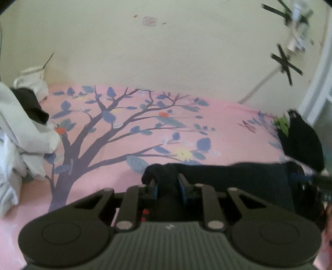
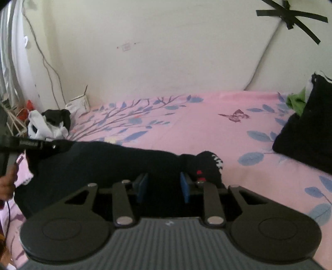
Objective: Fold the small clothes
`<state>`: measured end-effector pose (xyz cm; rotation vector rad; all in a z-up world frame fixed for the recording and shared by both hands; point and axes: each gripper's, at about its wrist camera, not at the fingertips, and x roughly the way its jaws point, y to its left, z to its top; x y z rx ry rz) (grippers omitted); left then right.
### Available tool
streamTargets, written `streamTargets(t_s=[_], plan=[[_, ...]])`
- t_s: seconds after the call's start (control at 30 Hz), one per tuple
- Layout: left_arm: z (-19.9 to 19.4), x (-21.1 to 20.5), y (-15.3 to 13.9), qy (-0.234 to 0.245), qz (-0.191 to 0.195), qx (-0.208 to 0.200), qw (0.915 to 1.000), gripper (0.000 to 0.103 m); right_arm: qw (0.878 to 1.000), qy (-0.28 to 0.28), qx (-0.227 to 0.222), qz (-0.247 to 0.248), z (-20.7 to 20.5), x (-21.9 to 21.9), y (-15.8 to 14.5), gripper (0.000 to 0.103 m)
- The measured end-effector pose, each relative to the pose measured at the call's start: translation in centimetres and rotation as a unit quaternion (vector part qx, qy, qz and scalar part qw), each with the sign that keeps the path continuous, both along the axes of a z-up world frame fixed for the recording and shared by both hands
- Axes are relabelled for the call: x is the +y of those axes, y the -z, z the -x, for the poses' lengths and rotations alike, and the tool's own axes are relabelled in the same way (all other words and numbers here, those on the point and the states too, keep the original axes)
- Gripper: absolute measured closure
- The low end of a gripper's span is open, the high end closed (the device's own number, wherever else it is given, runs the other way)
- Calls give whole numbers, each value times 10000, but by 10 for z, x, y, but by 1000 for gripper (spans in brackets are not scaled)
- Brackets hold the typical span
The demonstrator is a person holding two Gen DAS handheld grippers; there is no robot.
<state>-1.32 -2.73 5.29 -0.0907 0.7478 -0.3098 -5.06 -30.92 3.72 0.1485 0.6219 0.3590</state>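
Across the pink tree-print bedsheet (image 1: pixel 145 128) below a cream wall (image 1: pixel 166 52), my left gripper (image 1: pixel 169 184) and right gripper (image 2: pixel 164 184) both pinch the black garment (image 2: pixel 103 166).

Matt black cloth garment (image 2: pixel 108 164) on a smooth pink printed bedsheet (image 1: pixel 157 128).
The left gripper (image 1: pixel 169 184) and right gripper (image 2: pixel 164 184) show matt black plastic links, dull metal rivets, blue rubbery pads (image 2: pixel 142 187) and ribbed grey housing. The painted wall (image 1: pixel 166 52) looks matt and scuffed, crossed with black tape (image 2: pixel 290 16).
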Motion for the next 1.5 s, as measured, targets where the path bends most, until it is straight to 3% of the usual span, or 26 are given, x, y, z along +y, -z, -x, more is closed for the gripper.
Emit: streamTargets(t_s=[0.13,0.17,0.23,0.27,0.33,0.47,0.53,0.67,0.77,0.8,0.83,0.87,0.97,1.1,1.2,1.33,1.5], plan=[[34,-1,-7,350,-367,-160,9986,77,9993,92,15,-357,18,-23,-6,85],[41,3,-11,384,-367,-151,9985,66,9981,177,16,-592,24,-34,-9,82],[54,15,-23,294,-321,-268,9987,60,9938,433,18,-1028,40,-57,-15,62],[58,21,-29,215,-219,-352,9989,60,9909,584,67,-1211,47,-68,-17,48],[64,33,-46,90,230,-470,9986,63,9829,804,260,-1635,59,-89,-15,31],[62,22,-67,615,1105,-515,9906,69,9527,944,994,-2712,70,-120,6,32],[55,0,-65,1071,1302,-370,9850,77,9503,906,1246,-2705,71,-118,12,34],[32,-46,-33,1477,1204,272,9813,99,9539,825,1429,-2509,62,-106,18,41],[16,-60,1,1357,1017,822,9821,100,9453,779,1496,-2793,51,-102,24,47],[14,-61,9,1325,967,816,9831,99,9424,753,1553,-2866,49,-101,28,51],[15,-58,12,1331,1086,735,9824,98,9377,714,1651,-2973,46,-99,30,64],[13,-55,13,1295,1173,793,9814,98,9341,701,1679,-3073,44,-96,30,66],[12,-54,12,1251,1226,855,9808,98,9409,317,1272,-3124,45,-85,-1,72],[13,-55,9,1263,1108,740,9830,98,9622,-508,512,-2627,44,-42,-69,73],[20,-43,7,1265,1245,720,9815,99,9682,-1181,357,-2174,36,10,-99,74],[47,2,-5,1080,1553,307,9815,97,9653,-1904,436,-1732,21,78,-111,78],[90,95,-21,106,1907,-236,9813,92,9646,-2348,692,-976,-6,167,-94,79]])
